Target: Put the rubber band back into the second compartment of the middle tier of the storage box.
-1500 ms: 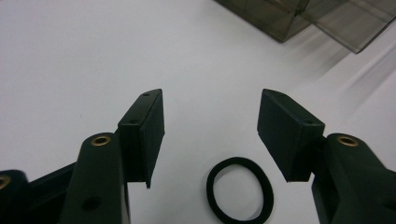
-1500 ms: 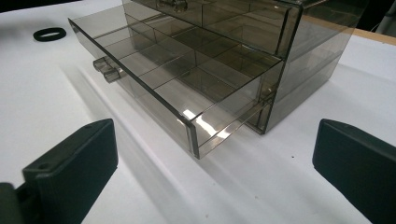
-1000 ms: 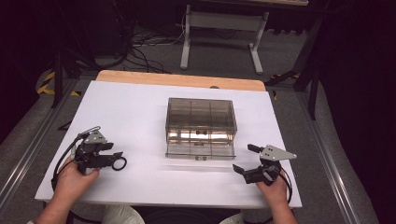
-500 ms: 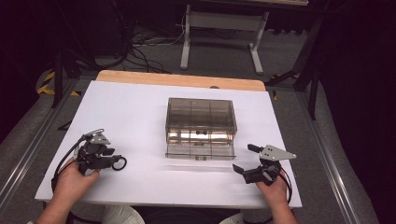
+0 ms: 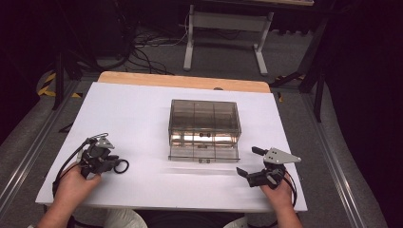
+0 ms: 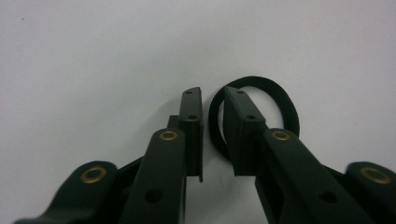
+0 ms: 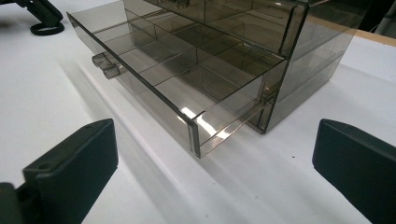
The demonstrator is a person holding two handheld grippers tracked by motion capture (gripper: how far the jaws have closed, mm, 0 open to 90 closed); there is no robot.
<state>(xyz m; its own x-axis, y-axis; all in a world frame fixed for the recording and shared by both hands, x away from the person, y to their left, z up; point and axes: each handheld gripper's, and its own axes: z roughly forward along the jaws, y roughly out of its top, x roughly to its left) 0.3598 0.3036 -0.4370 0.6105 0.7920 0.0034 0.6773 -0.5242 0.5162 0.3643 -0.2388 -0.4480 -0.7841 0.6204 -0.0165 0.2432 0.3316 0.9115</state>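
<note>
A black rubber ring (image 6: pixel 280 100) lies flat on the white table (image 5: pixel 142 118) at the front left. My left gripper (image 6: pixel 212 95) rests over it with one jaw inside the ring and the other outside. Its jaws have just been closing; the ring's near side is between them and a thin gap still shows. From above, the left gripper (image 5: pixel 114 164) touches the ring (image 5: pixel 122 166). My right gripper (image 5: pixel 247 161) stands open at the front right, with nothing between its jaws (image 7: pixel 213 140). It faces the smoky clear drawer box (image 5: pixel 204 116).
The box's bottom drawer (image 7: pixel 187 70) is pulled out a little, showing bare compartments and a small handle (image 7: pixel 106 64). A wooden strip (image 5: pixel 180 80) edges the table's far side. Beyond stand a metal frame and floor cables.
The left gripper's jaws have drawn closer together around the ring's edge. Both hands and the drawer box stay where they were.
</note>
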